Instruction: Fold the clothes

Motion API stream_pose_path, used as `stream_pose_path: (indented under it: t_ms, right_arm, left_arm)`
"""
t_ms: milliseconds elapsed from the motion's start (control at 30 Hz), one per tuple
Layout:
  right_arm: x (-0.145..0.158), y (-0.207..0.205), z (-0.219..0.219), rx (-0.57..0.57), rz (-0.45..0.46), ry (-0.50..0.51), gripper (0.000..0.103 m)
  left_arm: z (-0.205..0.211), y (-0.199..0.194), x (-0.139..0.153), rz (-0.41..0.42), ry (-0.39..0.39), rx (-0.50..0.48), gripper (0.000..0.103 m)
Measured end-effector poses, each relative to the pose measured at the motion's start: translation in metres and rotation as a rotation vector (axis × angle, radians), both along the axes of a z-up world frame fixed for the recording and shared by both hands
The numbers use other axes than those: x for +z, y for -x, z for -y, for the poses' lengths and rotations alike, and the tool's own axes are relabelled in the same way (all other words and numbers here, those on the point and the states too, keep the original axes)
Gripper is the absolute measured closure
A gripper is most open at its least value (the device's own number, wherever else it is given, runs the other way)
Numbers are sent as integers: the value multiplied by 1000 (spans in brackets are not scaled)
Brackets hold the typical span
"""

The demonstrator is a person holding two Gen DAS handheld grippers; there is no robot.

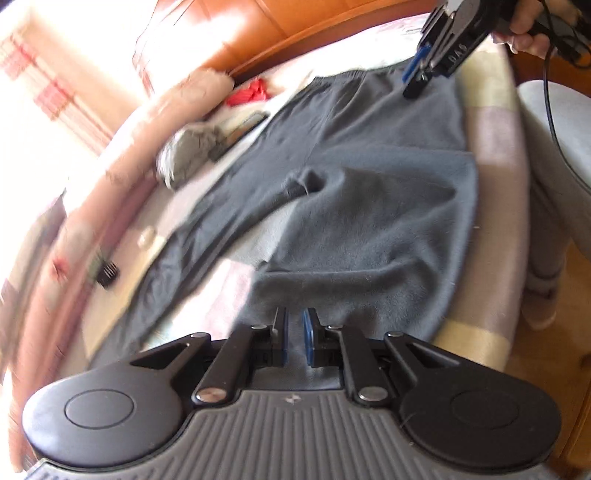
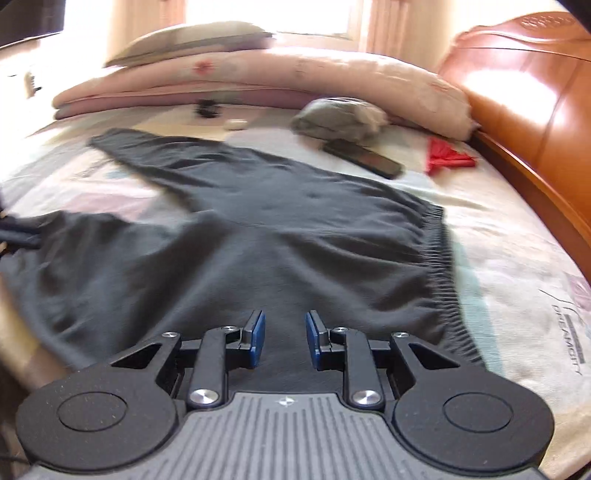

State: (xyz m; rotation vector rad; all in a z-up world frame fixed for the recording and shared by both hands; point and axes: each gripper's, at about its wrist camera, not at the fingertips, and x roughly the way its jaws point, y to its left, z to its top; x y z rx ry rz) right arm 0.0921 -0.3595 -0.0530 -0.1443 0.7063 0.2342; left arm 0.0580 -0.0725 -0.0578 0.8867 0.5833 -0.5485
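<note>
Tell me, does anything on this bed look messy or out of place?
The grey trousers lie spread but rumpled, with a bunched fold near the crotch. A dark phone, a red item and a crumpled grey cloth lie loose beside them.

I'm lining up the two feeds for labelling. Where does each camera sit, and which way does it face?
Left wrist: rides the left gripper at the trouser cuff, facing up the dark grey trousers towards the waistband; shows the right gripper and a hand.
Right wrist: rides the right gripper near the waistband, facing across the bed towards the pillows.
Shared: trousers, red cloth, wooden headboard.
</note>
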Motion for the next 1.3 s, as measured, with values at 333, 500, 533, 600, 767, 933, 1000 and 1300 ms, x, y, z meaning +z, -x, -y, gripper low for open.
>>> stream_pose_path:
  t_ms: [333, 500, 533, 600, 767, 933, 1000, 1300]
  right_arm:
    - [-26, -5, 30, -84, -67, 22, 66]
    - [-12, 1, 23, -85, -48, 20, 63]
    - [-9, 2, 22, -86, -44, 20, 62]
    - [-5, 2, 17, -84, -37, 12, 61]
    - [-21, -15, -8, -95, -99, -43, 61]
    - [-30, 3, -4, -151, -102, -85, 54]
    - [-32, 12, -2, -172, -98, -98, 53]
    - [-29, 22, -21, -196, -118, -58, 33]
  left_arm:
    - [-18, 24, -23, -79, 0, 58, 97]
    - [-20, 19, 0, -87, 13, 69, 90]
    - [-17, 15, 7, -73, 41, 74, 90]
    - [-10, 8, 13, -69, 94, 79, 91]
    - [4, 2, 4, -139, 179, 84, 90]
    - [-19, 9, -11, -230, 264, 173, 91]
    - [-30, 6, -8, -250, 298, 223, 86]
    - [-95, 0, 46, -97, 317, 380, 85]
